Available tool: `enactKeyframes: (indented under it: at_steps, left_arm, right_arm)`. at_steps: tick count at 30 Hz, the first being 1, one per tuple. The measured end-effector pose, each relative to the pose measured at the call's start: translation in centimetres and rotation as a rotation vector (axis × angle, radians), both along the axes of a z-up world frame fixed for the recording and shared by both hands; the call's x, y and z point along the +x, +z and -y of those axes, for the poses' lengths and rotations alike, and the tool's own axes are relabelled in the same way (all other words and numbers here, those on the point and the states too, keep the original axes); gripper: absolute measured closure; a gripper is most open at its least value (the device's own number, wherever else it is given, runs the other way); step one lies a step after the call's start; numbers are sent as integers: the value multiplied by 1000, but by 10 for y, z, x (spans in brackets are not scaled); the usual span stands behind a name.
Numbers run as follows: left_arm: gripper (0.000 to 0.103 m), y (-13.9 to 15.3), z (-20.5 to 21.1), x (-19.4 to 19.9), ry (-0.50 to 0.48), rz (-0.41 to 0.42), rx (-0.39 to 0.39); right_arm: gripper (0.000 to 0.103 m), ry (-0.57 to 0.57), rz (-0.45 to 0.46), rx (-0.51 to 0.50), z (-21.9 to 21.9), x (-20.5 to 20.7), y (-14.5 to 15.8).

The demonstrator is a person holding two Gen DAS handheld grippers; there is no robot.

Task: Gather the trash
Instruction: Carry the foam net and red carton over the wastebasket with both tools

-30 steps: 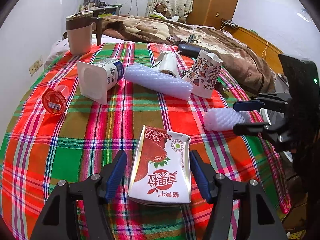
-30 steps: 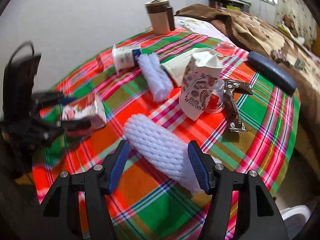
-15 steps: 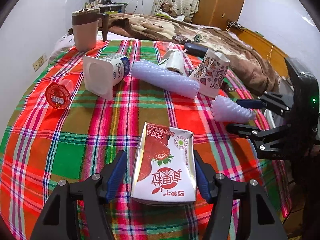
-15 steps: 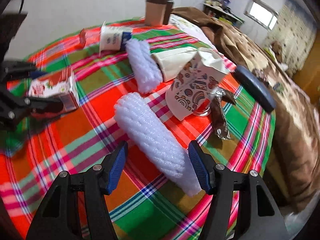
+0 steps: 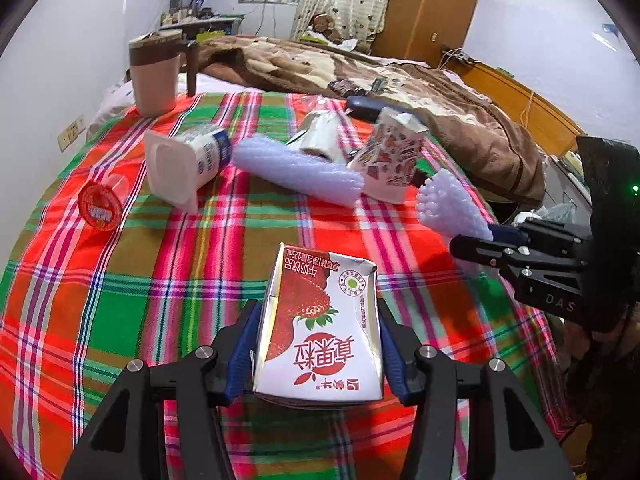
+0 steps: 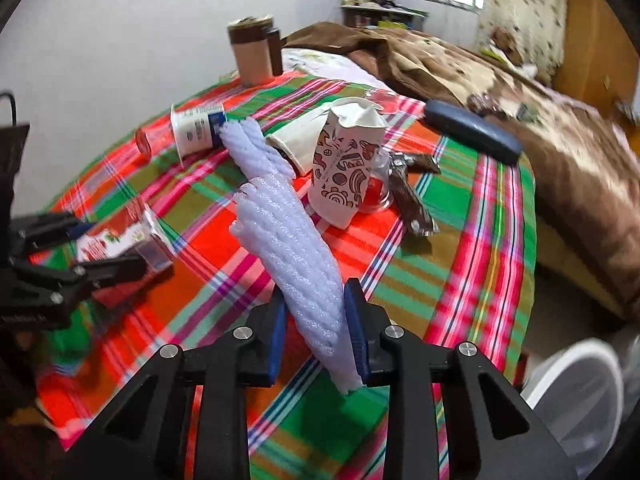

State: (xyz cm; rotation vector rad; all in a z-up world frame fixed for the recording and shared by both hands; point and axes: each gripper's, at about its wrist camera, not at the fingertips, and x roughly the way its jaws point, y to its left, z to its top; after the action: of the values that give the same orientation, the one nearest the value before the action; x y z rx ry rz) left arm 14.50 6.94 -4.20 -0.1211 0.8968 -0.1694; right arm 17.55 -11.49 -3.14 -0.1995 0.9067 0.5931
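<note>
My left gripper is shut on a strawberry milk carton and holds it just above the plaid tablecloth; the carton also shows in the right wrist view. My right gripper is shut on a white foam net sleeve and lifts it off the cloth; the sleeve also shows at the right of the left wrist view. A second foam sleeve, a yogurt cup, a patterned paper cup and a red-lidded cup lie on the cloth.
A brown-and-tan mug stands at the table's far left corner. A dark case and a brown wrapper lie on the right side. A bed with a brown blanket is behind. A white bin sits below right.
Both grippers closed: the left on the milk carton, the right on the foam sleeve. The foam sleeve rose off the cloth and tilted; the carton lifted slightly.
</note>
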Motion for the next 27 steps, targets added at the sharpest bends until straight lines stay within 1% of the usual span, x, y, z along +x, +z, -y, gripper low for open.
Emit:
enactKeyframes:
  at_steps: [5, 7, 10, 12, 17, 19, 23, 27]
  left_arm:
    - [48, 11, 13, -5, -24, 29, 1]
    - [48, 17, 20, -7, -35, 47, 4]
    - [48, 23, 29, -9, -49, 62, -1]
    - [48, 27, 38, -11, -64, 73, 6]
    - [48, 34, 58, -13, -107, 92, -4]
    - [48, 36, 69, -13, -129, 97, -8]
    - [48, 41, 92, -13, -171, 111, -11]
    - [48, 46, 121, -14, -227, 125, -9]
  right_arm:
    - [75, -56, -31, 89, 8, -8, 1]
    - [75, -93, -34, 79, 12, -14, 3]
    - [75, -134, -43, 101, 21, -21, 7]
    - [75, -185, -35, 97, 29, -28, 12]
    - [74, -273, -23, 121, 52, -40, 20]
    - [74, -309, -6, 121, 62, -44, 22]
    - [74, -369, -11, 135, 83, -50, 22]
    - [74, -449, 4, 139, 105, -56, 25]
